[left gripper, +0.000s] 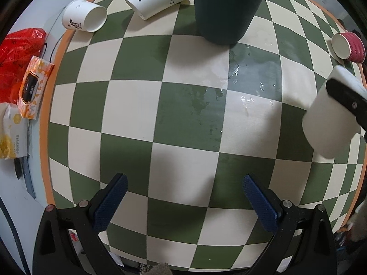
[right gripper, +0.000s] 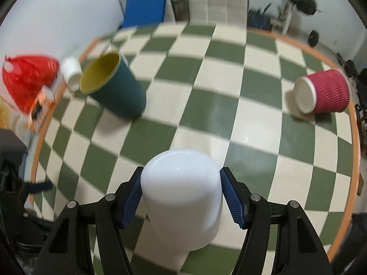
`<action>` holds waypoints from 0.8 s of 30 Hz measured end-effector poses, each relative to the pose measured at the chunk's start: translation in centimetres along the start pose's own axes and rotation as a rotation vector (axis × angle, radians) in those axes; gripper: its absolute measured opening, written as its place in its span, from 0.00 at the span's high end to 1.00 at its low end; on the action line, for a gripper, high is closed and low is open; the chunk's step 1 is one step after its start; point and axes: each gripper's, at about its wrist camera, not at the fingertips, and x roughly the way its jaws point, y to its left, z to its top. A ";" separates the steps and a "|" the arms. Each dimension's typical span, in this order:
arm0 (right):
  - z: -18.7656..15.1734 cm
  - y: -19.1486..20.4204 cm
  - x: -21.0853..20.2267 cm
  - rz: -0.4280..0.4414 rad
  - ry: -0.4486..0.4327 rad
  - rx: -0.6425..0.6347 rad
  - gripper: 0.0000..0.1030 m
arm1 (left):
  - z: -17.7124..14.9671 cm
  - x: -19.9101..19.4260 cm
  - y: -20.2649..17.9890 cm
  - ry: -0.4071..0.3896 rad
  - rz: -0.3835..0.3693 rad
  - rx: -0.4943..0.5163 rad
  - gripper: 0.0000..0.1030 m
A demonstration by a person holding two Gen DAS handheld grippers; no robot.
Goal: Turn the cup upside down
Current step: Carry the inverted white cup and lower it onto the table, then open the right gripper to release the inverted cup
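The cup [right gripper: 183, 197] sits between the right gripper's [right gripper: 181, 197] pads, above the table [right gripper: 229, 105]. A mug [right gripper: 114, 87] stands far left; a ribbed cup [right gripper: 323, 94] lies far right.

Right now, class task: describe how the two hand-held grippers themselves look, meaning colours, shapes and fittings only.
The left gripper and right gripper look alike: matte black angular frames with triangular cut-outs, round silver pivot pins, and two jaws faced with dark blue textured pads. No cables, labels or sleeves show on either.
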 end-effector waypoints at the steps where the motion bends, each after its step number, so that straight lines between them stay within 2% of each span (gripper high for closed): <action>1: -0.4 -0.2 -0.1 0.001 -0.040 0.009 0.34 | 0.0 0.1 0.0 0.003 -0.005 -0.004 0.00; 7: -2.6 0.3 1.2 -0.014 -0.148 0.052 0.34 | 0.2 0.6 0.0 0.004 -0.017 -0.012 0.00; 11: -3.6 0.8 1.2 -0.014 -0.173 0.041 0.34 | 0.4 0.7 -0.1 0.000 -0.018 -0.007 0.00; 24: -9.6 -0.6 -0.8 -0.007 -0.147 0.046 0.34 | 0.1 -0.2 -0.9 -0.018 -0.016 0.011 0.00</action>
